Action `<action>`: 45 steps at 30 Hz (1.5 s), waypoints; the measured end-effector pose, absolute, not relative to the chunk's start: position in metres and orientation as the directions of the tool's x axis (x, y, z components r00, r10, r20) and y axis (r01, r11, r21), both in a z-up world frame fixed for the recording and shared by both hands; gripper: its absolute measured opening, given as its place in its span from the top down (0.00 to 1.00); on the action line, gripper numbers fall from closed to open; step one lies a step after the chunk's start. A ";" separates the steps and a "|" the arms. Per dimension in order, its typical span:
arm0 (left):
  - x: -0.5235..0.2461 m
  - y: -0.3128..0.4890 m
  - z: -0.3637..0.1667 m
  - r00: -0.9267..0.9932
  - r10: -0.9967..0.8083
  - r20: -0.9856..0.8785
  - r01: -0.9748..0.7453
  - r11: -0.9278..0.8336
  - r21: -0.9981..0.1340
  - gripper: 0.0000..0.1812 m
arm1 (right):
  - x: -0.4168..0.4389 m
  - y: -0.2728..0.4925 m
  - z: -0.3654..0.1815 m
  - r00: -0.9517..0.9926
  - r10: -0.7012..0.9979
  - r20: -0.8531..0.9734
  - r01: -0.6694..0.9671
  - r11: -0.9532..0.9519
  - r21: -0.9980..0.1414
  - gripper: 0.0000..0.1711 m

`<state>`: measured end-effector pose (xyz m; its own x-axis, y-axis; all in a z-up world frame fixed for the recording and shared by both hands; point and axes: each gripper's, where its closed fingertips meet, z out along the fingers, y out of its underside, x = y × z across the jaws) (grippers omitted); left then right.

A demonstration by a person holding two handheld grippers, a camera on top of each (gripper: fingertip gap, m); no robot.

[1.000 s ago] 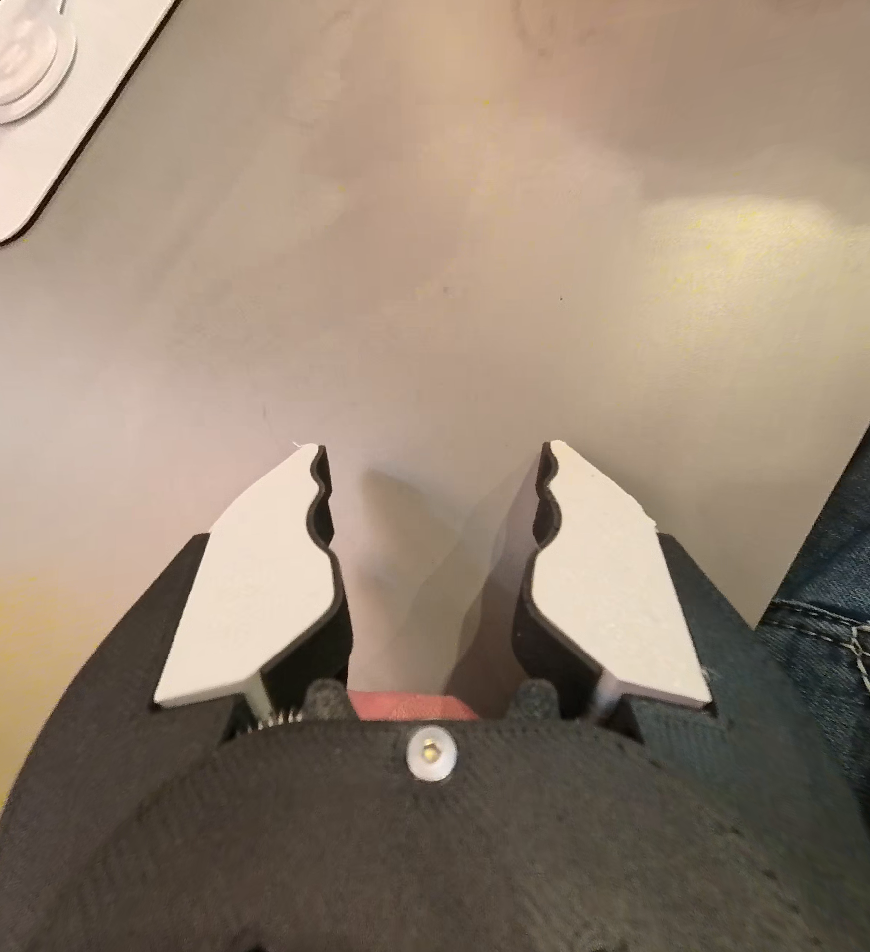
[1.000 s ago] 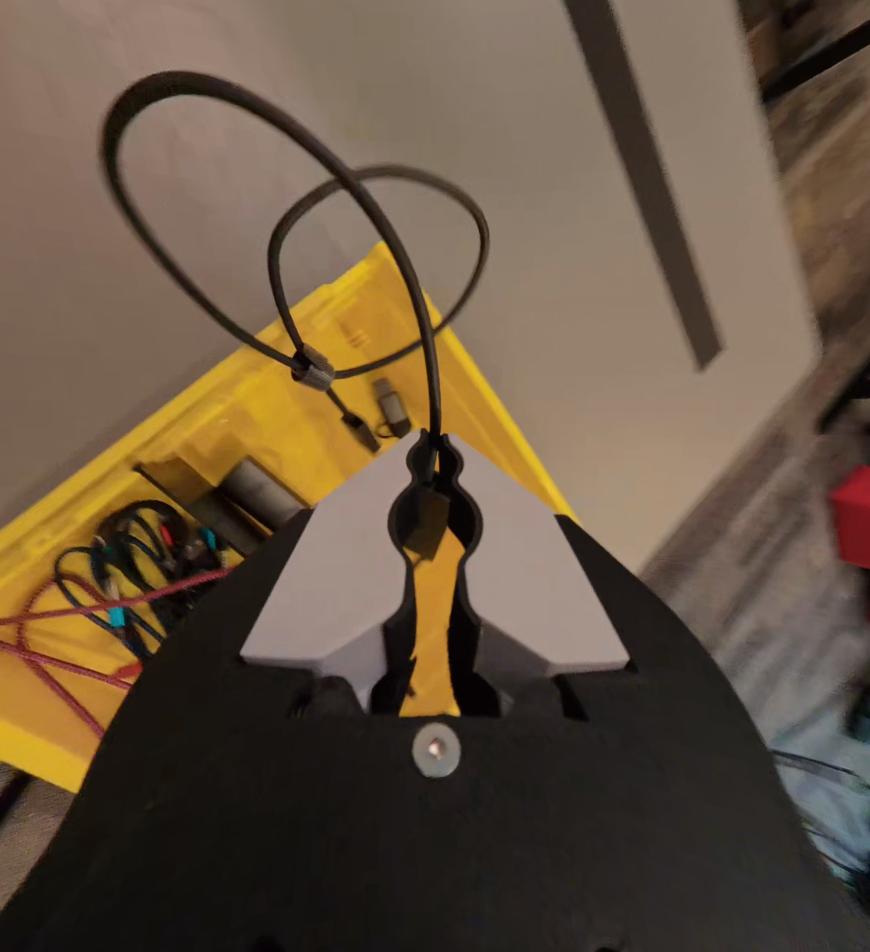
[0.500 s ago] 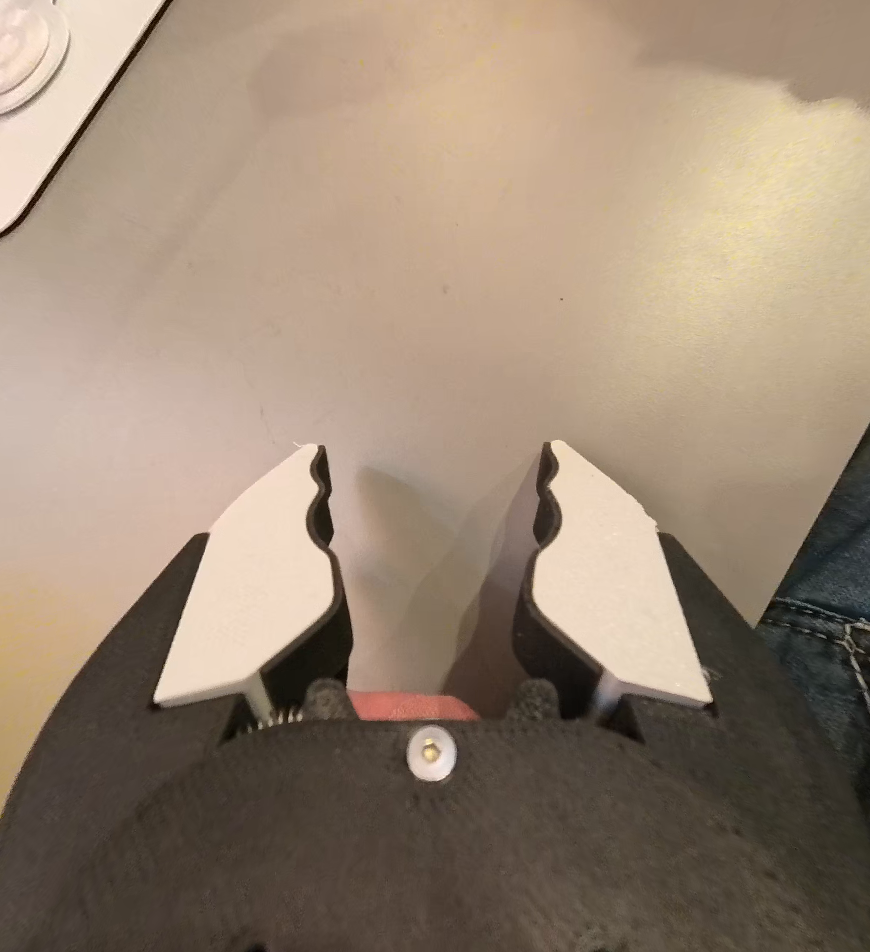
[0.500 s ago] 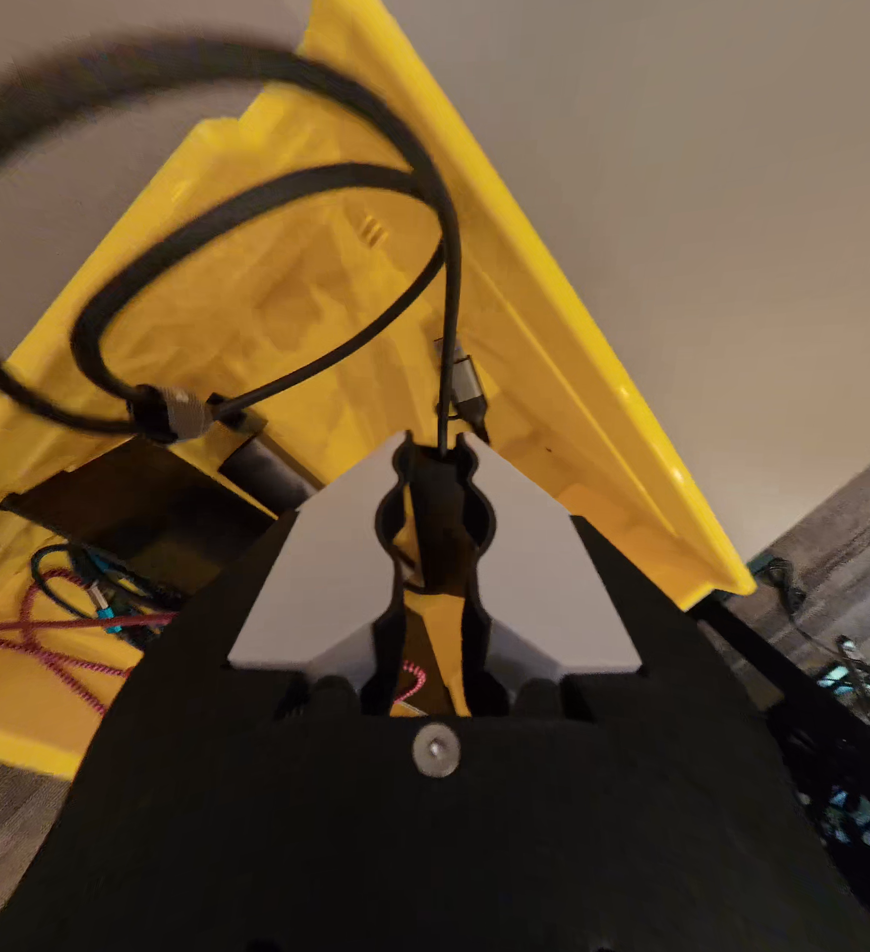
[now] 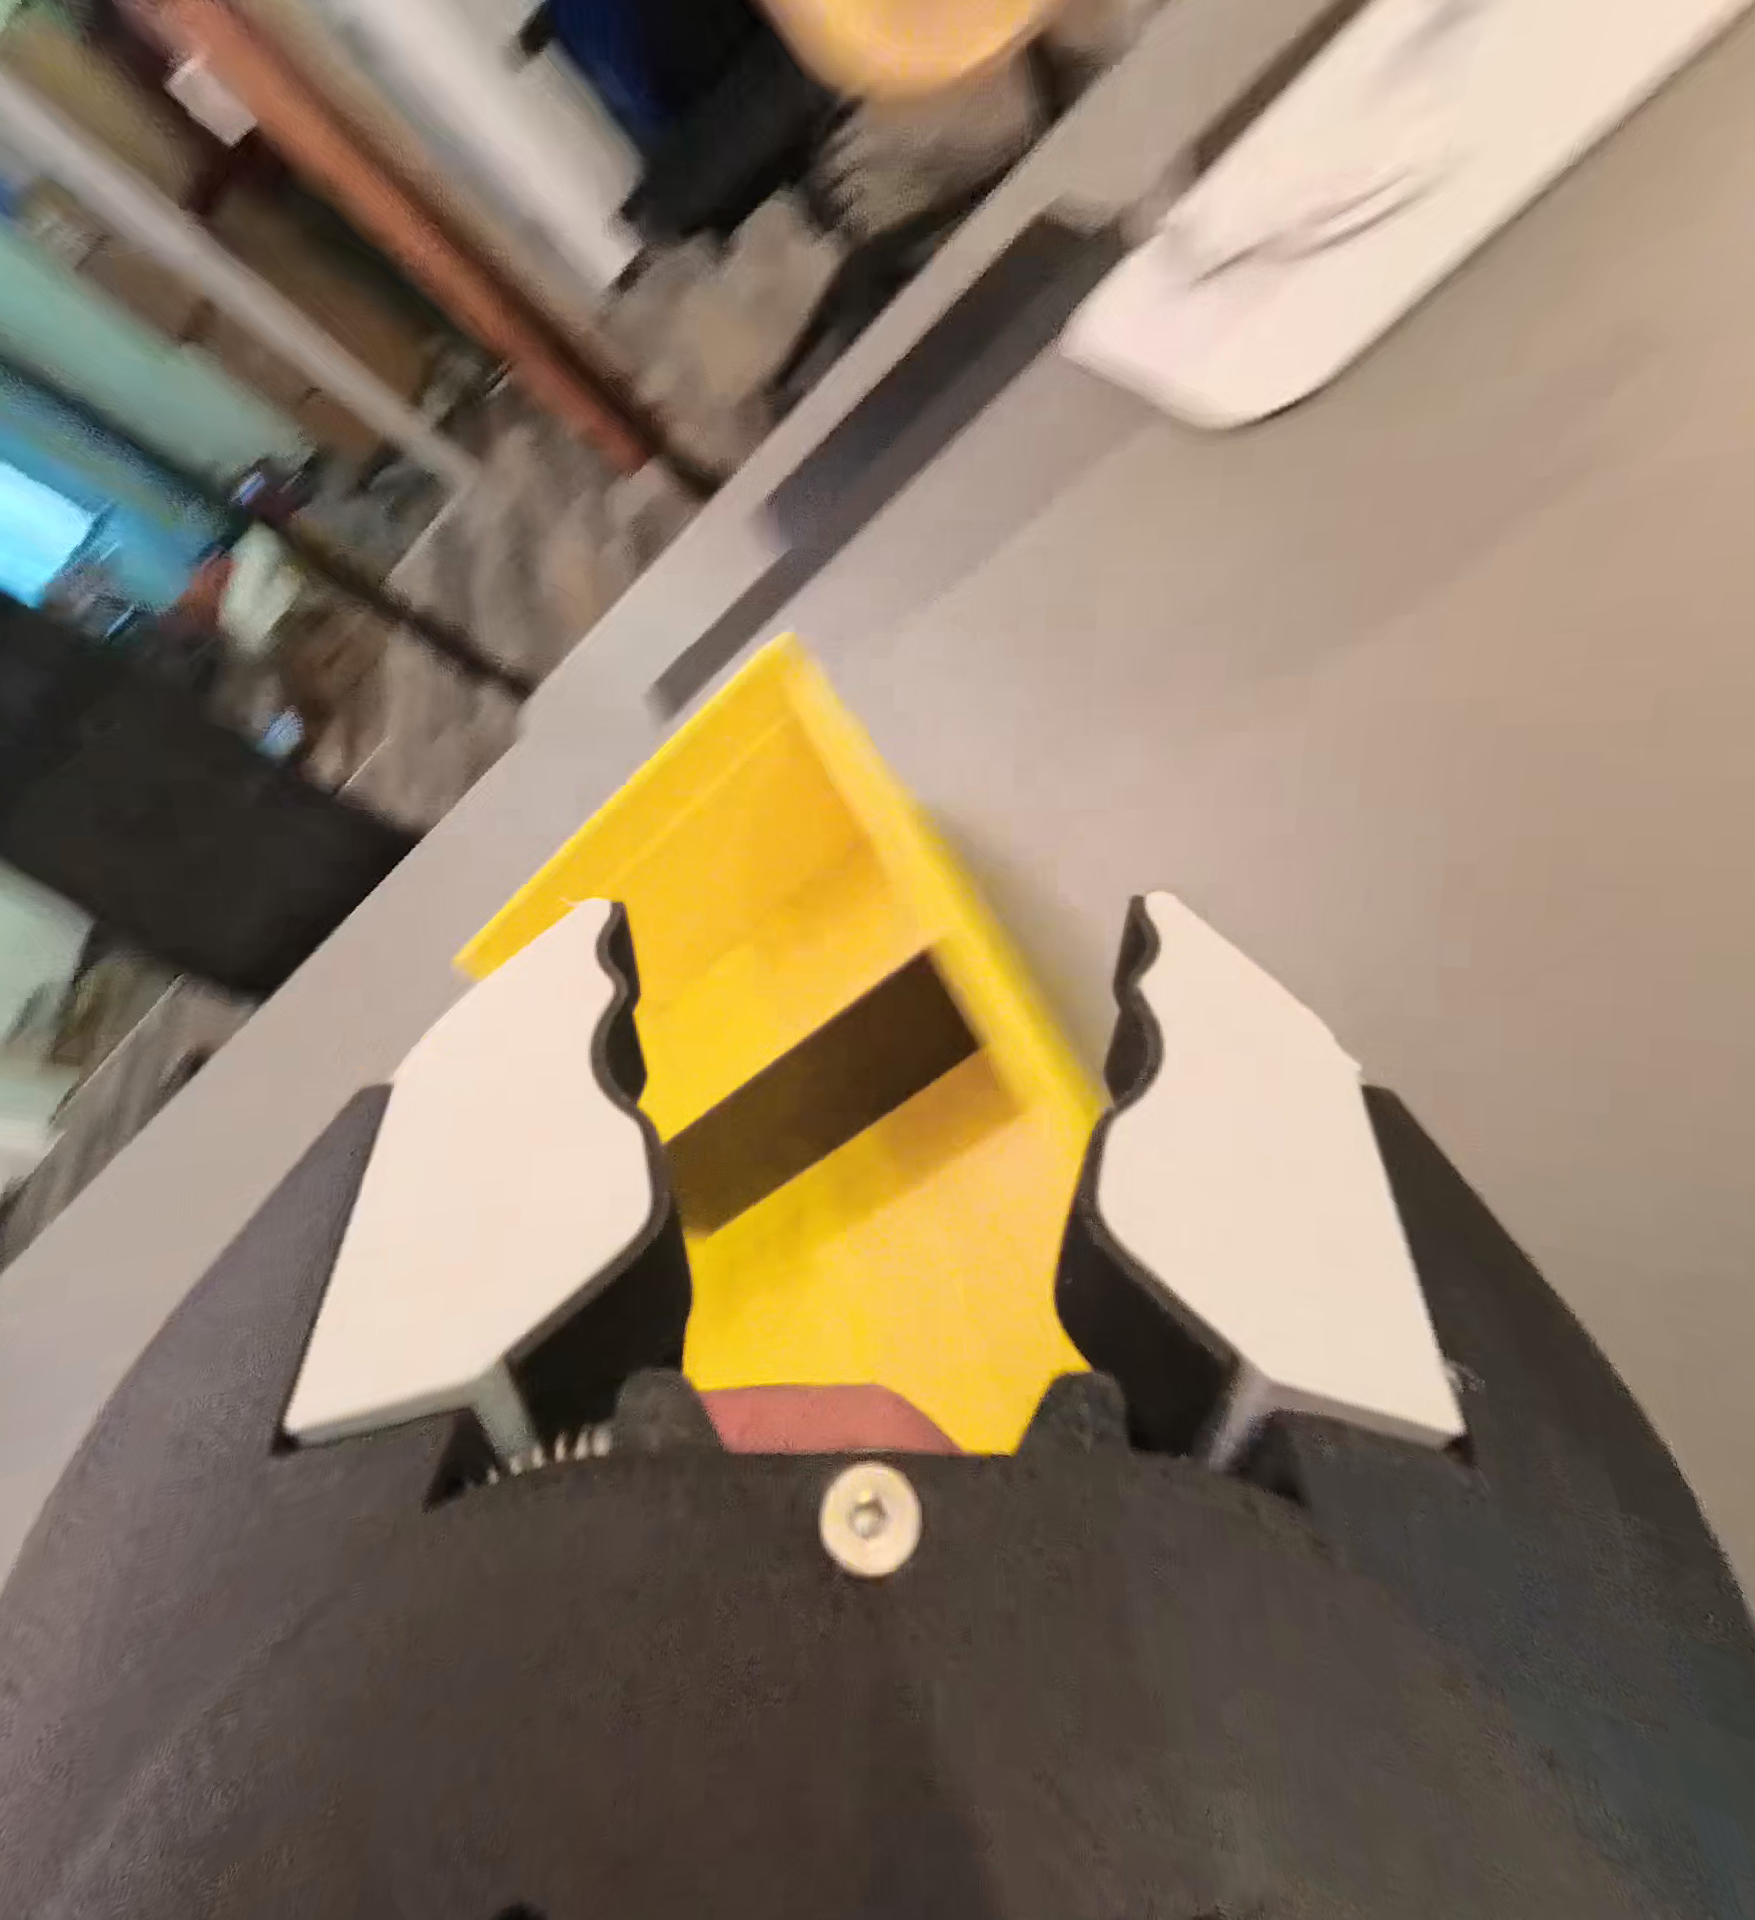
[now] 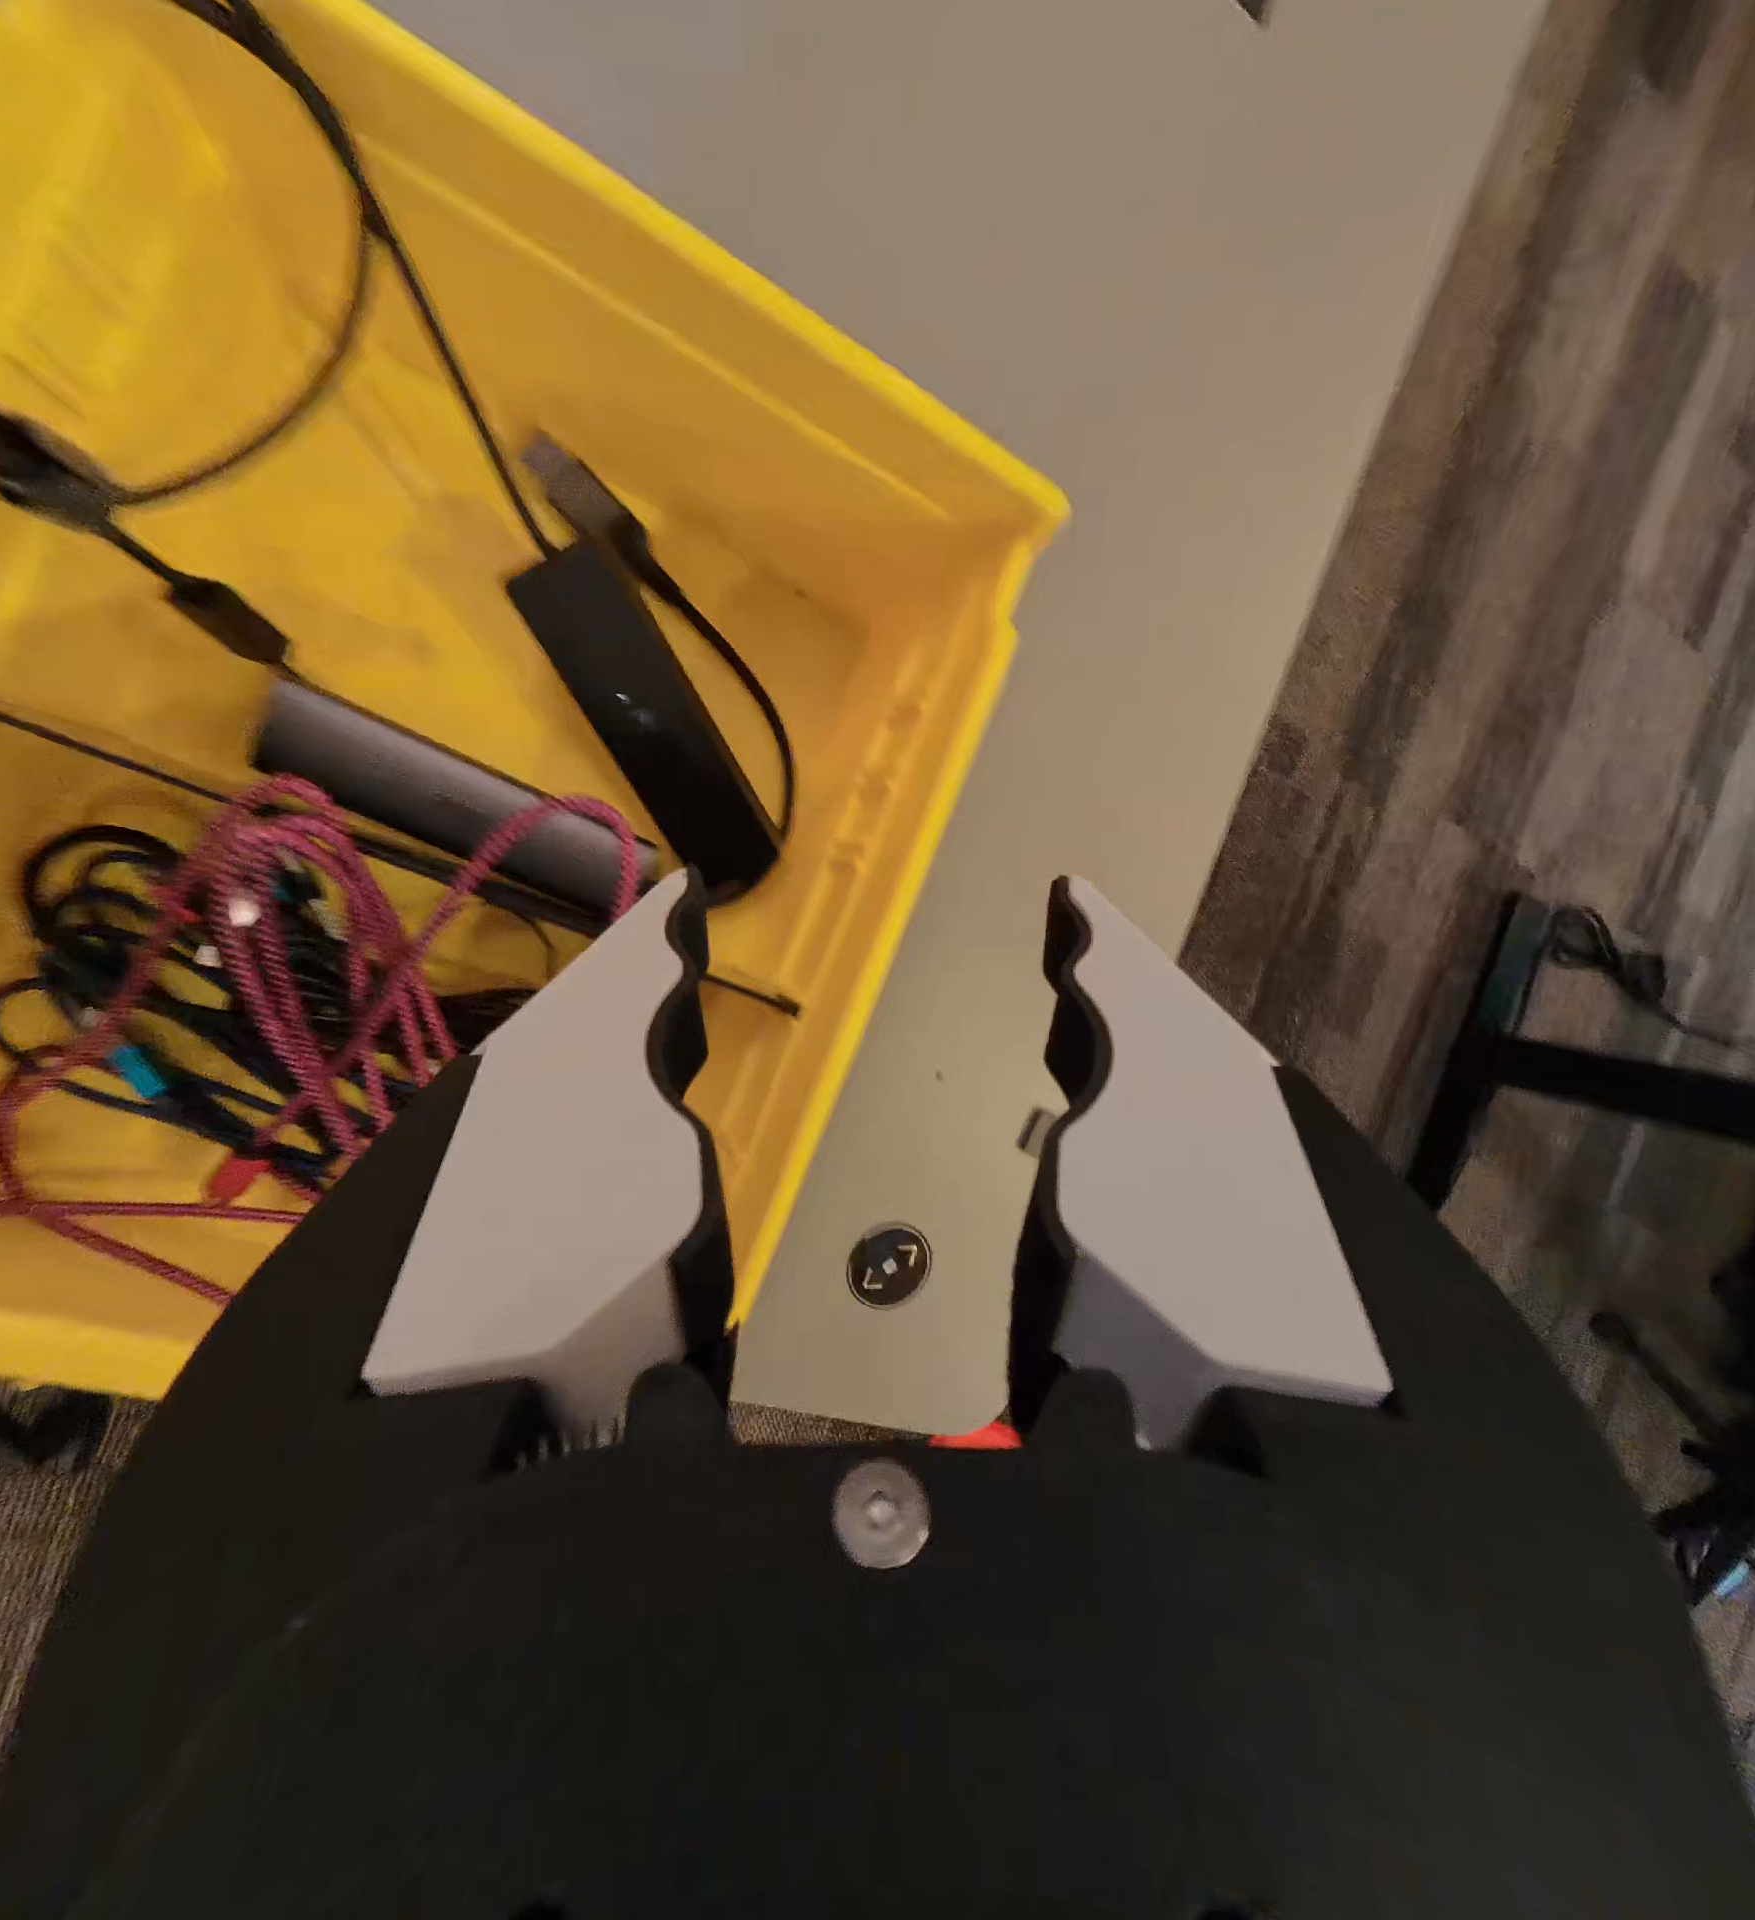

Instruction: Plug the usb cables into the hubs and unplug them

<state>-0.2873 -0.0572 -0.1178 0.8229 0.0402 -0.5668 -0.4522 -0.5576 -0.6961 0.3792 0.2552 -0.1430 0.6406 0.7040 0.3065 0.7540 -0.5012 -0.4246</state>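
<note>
A grey counter (image 6: 956, 312) carries a yellow bin (image 6: 644, 343). Inside it, at ten o'clock of the right hand-held gripper (image 6: 873, 904), lie a black hub (image 6: 644, 717), a grey hub (image 6: 416, 769) and tangled cables (image 6: 333, 966). Both hand-held grippers, the left (image 5: 873, 925) included, gape wide and empty. The cables look light and floppy; best gripped at the stiff plug.

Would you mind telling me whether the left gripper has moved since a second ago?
Yes. The left gripper has swung from bare table toward the yellow bin, now between its open jaws.
</note>
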 end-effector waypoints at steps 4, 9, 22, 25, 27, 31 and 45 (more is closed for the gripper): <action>-0.398 -0.123 -0.113 0.772 0.239 -0.589 -0.273 -0.712 -0.647 0.48 | 0.409 0.232 -0.174 0.713 0.676 0.187 0.670 -0.577 -0.468 0.66; -0.472 -0.181 -0.162 0.802 0.346 -0.487 -0.021 -0.798 -0.602 0.41 | 0.411 0.211 -0.220 0.736 0.677 0.016 0.609 -0.651 -0.454 0.71; -0.467 -0.164 -0.239 0.940 0.301 -0.159 0.136 -0.760 -0.636 0.92 | 0.358 0.202 -0.254 0.719 0.694 -0.028 0.599 -0.640 -0.481 0.87; -0.460 -0.161 -0.239 0.951 0.296 -0.091 0.170 -0.744 -0.646 0.97 | 0.323 0.196 -0.254 0.710 0.701 -0.064 0.584 -0.637 -0.504 0.84; -0.455 -0.160 -0.239 0.954 0.296 -0.056 0.186 -0.726 -0.662 0.98 | 0.295 0.190 -0.253 0.698 0.709 -0.095 0.571 -0.632 -0.524 0.81; -0.453 -0.159 -0.237 0.951 0.308 -0.037 0.195 -0.686 -0.701 0.98 | 0.234 0.175 -0.251 0.661 0.731 -0.169 0.538 -0.618 -0.573 0.74; -0.451 -0.181 -0.199 0.930 0.351 0.106 0.282 -0.502 -0.818 0.98 | 0.038 0.099 -0.229 0.465 0.780 -0.418 0.426 -0.611 -0.667 0.51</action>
